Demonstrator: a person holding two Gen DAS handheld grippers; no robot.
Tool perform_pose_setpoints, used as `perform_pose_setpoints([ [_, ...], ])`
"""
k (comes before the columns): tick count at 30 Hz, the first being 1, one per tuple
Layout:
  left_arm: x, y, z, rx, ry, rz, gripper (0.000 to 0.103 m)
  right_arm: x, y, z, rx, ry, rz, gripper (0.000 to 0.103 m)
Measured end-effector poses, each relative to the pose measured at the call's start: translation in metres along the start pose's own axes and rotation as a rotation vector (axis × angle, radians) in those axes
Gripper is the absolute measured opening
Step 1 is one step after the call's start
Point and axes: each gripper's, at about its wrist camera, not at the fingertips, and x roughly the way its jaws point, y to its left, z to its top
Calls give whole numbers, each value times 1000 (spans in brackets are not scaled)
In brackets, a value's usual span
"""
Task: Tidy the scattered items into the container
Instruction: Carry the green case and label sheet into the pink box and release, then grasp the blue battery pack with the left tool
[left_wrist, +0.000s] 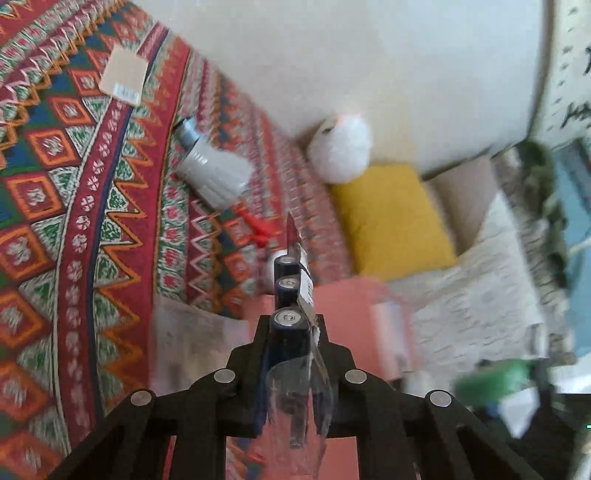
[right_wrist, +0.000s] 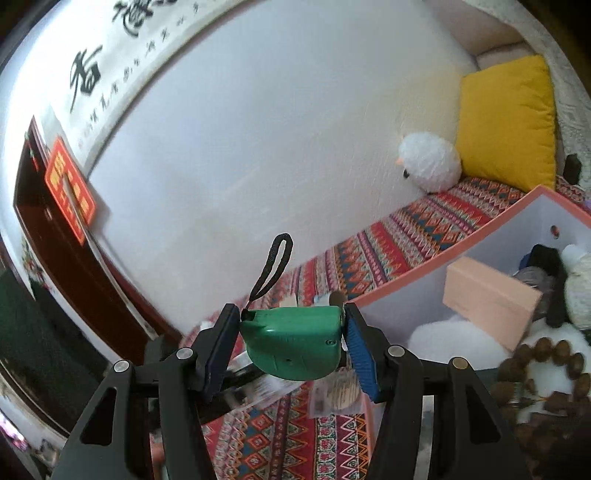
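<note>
My left gripper (left_wrist: 291, 325) is shut on a blister pack of dark batteries (left_wrist: 290, 295), held edge-on above the patterned cloth. A white jar with a silver lid (left_wrist: 210, 166), a tan card (left_wrist: 123, 75) and a small red piece (left_wrist: 258, 229) lie on that cloth. The pink box (left_wrist: 343, 306) sits just beyond the batteries. My right gripper (right_wrist: 291, 332) is shut on a green tape measure (right_wrist: 295, 345) with a black wrist loop (right_wrist: 273, 266). To its right stands the pink box (right_wrist: 436, 258), white inside, holding a peach carton (right_wrist: 487, 299), brown beads (right_wrist: 546, 373) and soft white items.
A white plush bird (right_wrist: 430, 162) and a yellow cushion (right_wrist: 509, 122) rest against the white wall at the far end of the patterned cloth (right_wrist: 369, 251). A small clear packet (right_wrist: 334, 397) lies on the cloth under my right gripper. A dark wooden door (right_wrist: 55, 251) stands at left.
</note>
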Motion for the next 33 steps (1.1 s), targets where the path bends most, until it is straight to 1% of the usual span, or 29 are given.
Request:
perform_pose_setpoints([
  [2,-16,-18,-4,6,-20,-41,12,-26,-10,12,25,-64,-11,60],
  [4,-29,-41,-9,33,-31,-69,12,-51,-20,24,44,-128,-39,60],
  [7,-38,-88,-18,112,-29,-111,12,-91,-44,40,85,-224,-98,60],
  [9,-32,-122,-26,171,-1,-134,12,-111,-61,47,121,-267,-130,60],
  [11,-17,-154,-34,230,42,-141,12,-124,-79,54,154,-291,-151,60],
  [13,3,-177,-42,267,76,-120,12,-126,-96,61,181,-296,-166,60],
  [14,15,-185,-45,272,86,-90,13,-121,-105,67,189,-278,-171,60],
  [15,26,-190,-48,272,94,-48,23,-116,-116,73,200,-252,-178,64],
  [16,37,-195,-50,271,101,-6,46,-112,-124,76,217,-234,-184,78],
  [17,49,-200,-53,270,108,36,62,-110,-133,77,247,-232,-198,89],
  [18,60,-205,-56,269,115,77,83,-111,-138,75,275,-241,-209,102],
  [19,64,-210,-58,275,103,110,86,-111,-141,74,292,-245,-207,103],
  [20,61,-217,-59,303,79,132,86,-112,-144,74,300,-239,-192,103],
  [23,50,-227,-58,364,59,134,88,-115,-147,75,312,-232,-162,103],
  [26,26,-223,-54,378,7,170,91,-118,-145,72,314,-229,-159,103],
  [28,16,-211,-48,359,-17,180,94,-119,-140,69,319,-222,-144,103],
  [30,18,-193,-44,317,-2,186,94,-120,-134,65,328,-217,-115,103],
  [33,35,-169,-50,306,70,268,94,-122,-127,61,322,-214,-89,103],
])
